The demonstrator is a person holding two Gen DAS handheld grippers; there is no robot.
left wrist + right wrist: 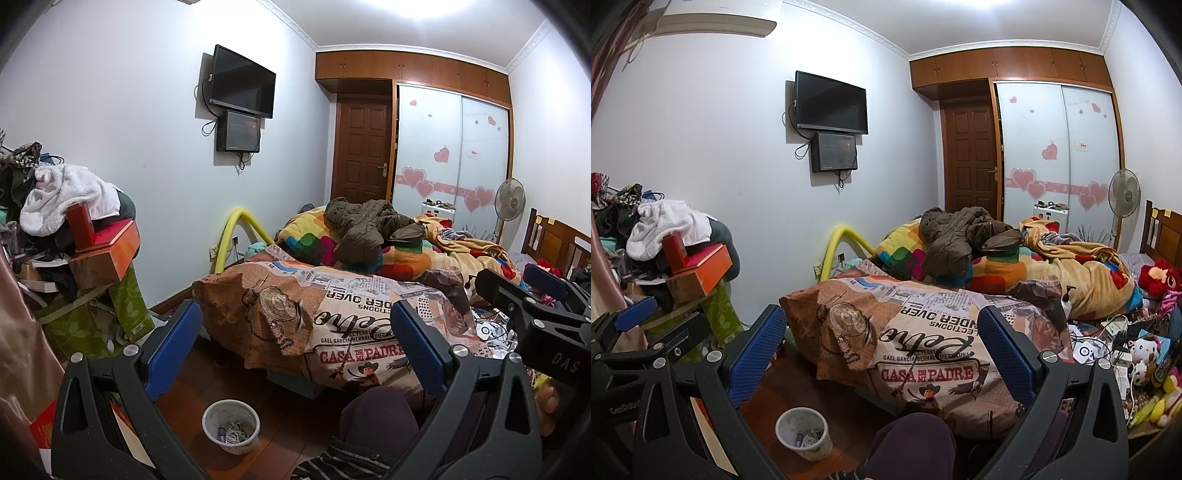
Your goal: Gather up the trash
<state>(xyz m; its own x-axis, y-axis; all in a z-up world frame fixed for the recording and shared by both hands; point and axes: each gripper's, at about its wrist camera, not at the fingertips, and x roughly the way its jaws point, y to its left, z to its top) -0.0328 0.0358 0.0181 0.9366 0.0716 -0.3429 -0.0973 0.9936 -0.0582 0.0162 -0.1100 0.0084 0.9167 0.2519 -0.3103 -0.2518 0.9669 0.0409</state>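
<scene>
A small white waste bin (pixel 231 424) (pixel 803 432) stands on the wooden floor by the bed, with a tangle of white wire and small scraps inside. My left gripper (pixel 295 308) is open, high above the bin, its blue pads (pixel 173 347) empty and framing the printed quilt (pixel 332 332). Beside it my right gripper (pixel 881 313) is also open and empty, facing the same quilt (pixel 923 354). Loose cables, wrappers and plush toys (pixel 1126 354) litter the bed's right side. Each gripper shows at the edge of the other's view.
A person's knee in dark trousers (pixel 912 443) sits below the grippers. A heap of clothes and orange boxes (pixel 92 240) rises at the left. Blankets and a brown jacket (pixel 369 225) lie on the bed. Behind are a wall TV, a door, a wardrobe and a fan (pixel 1123 199).
</scene>
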